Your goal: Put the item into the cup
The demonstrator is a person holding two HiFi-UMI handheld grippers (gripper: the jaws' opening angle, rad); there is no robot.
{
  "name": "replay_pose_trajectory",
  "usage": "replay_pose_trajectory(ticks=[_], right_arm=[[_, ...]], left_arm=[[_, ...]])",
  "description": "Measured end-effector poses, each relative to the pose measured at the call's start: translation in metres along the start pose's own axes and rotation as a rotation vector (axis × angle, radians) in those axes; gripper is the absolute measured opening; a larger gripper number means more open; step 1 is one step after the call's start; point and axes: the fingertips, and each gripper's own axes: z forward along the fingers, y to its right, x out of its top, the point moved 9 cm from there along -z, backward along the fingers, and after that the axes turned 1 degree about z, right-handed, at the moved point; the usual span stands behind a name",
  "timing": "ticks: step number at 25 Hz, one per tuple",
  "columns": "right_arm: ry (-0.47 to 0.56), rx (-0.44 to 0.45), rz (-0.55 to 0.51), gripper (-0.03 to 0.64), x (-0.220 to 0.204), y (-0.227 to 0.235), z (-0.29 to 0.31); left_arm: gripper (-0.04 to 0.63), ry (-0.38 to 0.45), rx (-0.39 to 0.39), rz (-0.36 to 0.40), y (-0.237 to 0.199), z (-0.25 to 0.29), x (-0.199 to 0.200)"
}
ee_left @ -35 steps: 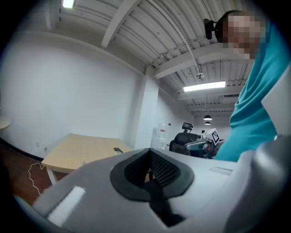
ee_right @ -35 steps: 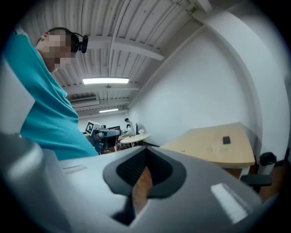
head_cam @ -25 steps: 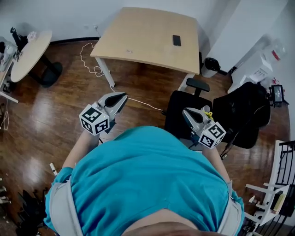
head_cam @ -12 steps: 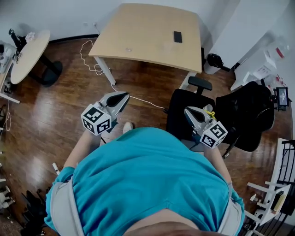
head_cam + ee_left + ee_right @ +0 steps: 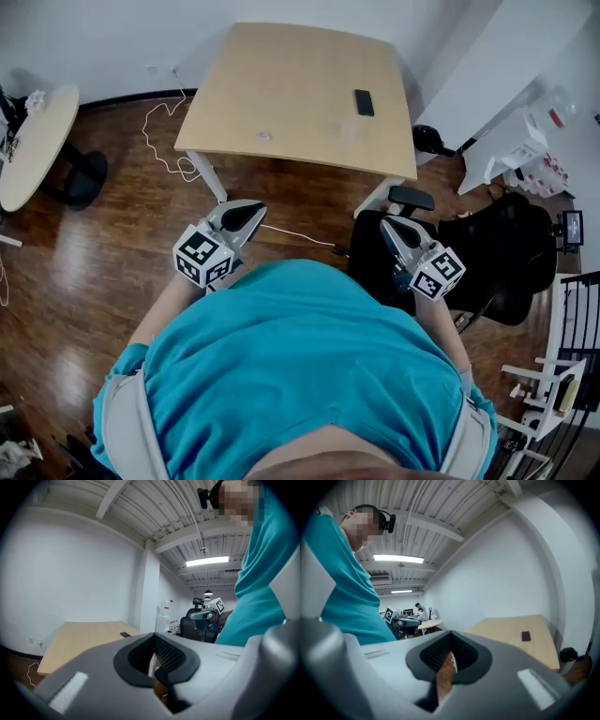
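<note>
In the head view a light wooden table [image 5: 281,84] stands ahead of me. On it lie a small pale item [image 5: 264,136], a faint see-through cup-like shape [image 5: 352,127] and a dark phone [image 5: 364,102]. My left gripper [image 5: 246,214] is held at waist height over the wooden floor, short of the table, its jaws shut and empty. My right gripper [image 5: 388,225] is level with it above a black chair, jaws together and nothing in them. The left gripper view looks past its own gripper [image 5: 153,656] to the table [image 5: 79,637]; the right gripper view past its own gripper [image 5: 450,654] to the table [image 5: 511,630].
A black office chair [image 5: 487,253] stands at my right, partly under the right gripper. A white cable [image 5: 159,141] trails on the floor by the table's left leg. A round table [image 5: 28,141] is far left, and white shelving [image 5: 525,155] and a dark bin [image 5: 427,139] are at the right.
The table has come nearer and lower in the head view as I step toward it. Both grippers keep their pose in front of me, still shut.
</note>
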Motion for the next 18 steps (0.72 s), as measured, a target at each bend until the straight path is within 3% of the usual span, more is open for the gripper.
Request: replay_pose_trajectory(ticks=[8,14,18], right_arm=[[-0.021,-0.068,0.012,0.002,0.019,0.017,0.082],[-0.031,-0.026,0.012,0.002,0.02,0.067,0.11],[-0.034,0.015,-0.025,0.002,0.016,0.122,0.119]], left_arm=[[0.005,-0.007,-0.076,-0.031,-0.084,0.017,0.004],[0.005,-0.049,-0.054,-0.03,-0.115,0.068,-0.001],[0.005,-0.098,0.003,-0.02,-0.126,0.115,-0.003]])
